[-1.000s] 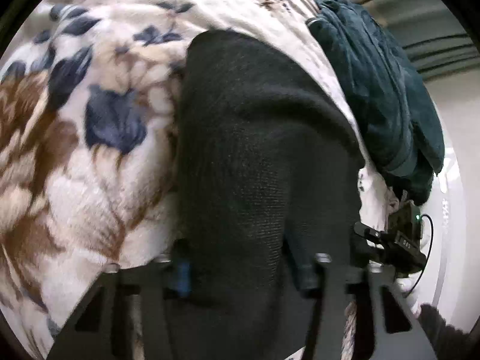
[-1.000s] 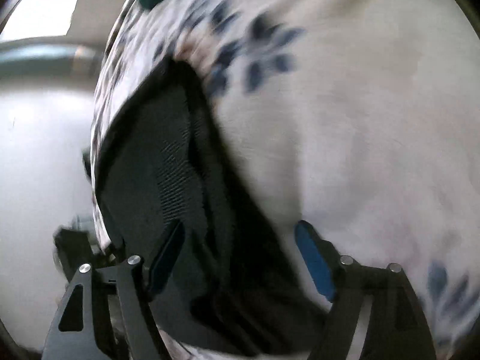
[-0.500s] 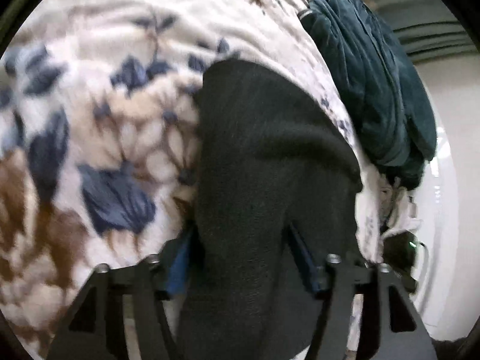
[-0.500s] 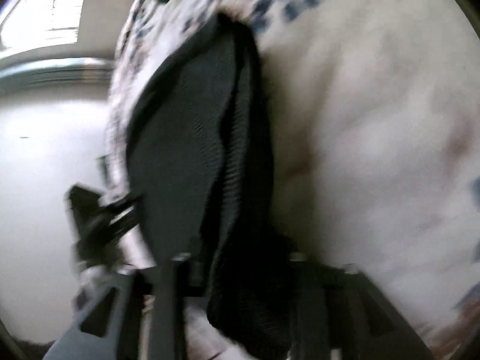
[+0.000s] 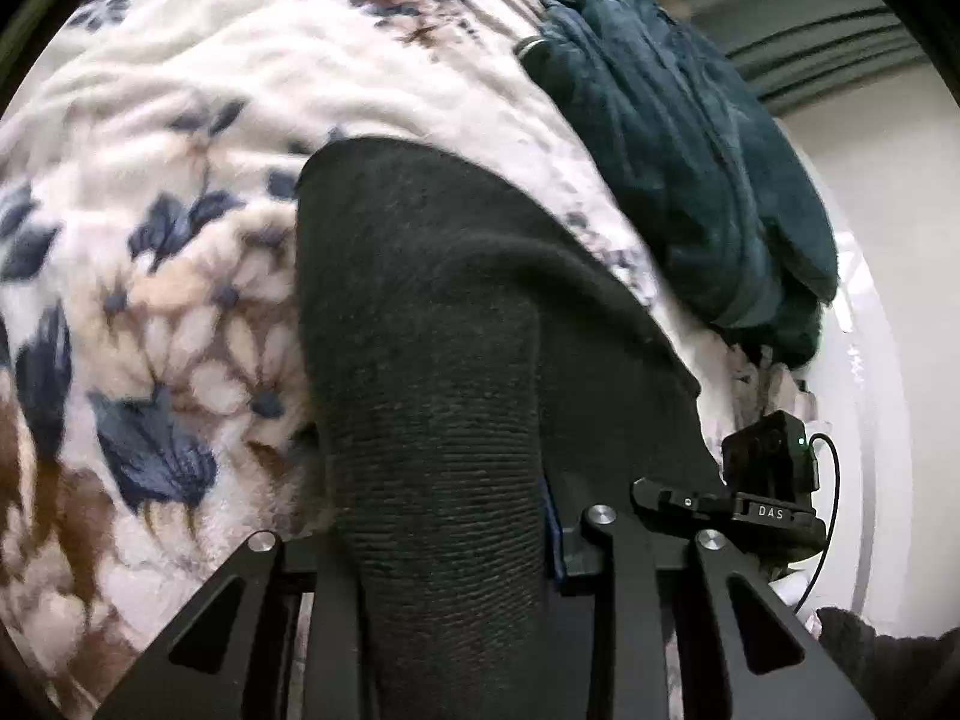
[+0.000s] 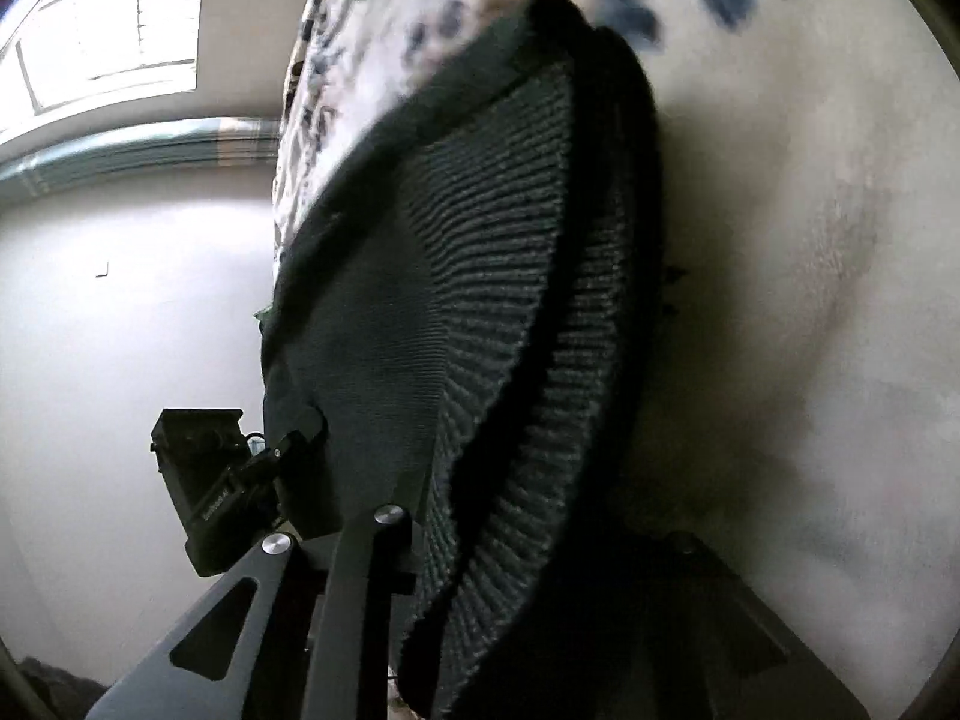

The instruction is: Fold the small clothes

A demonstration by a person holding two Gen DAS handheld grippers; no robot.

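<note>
Both tools clamp the black knit garment

Left tool [image 5: 444, 546] and right tool [image 6: 510, 546] have just closed on the black knit garment [image 5: 432, 324], lifting its near edge off the floral blanket [image 5: 180, 276] for a fold.

A floral blanket [image 5: 180, 252] spreads under and left of my left claw; ahead to its right a teal towel [image 5: 678, 180] lies heaped on it. Left of my right claw a white wall [image 6: 120, 330] rises to a window [image 6: 114, 24].
</note>
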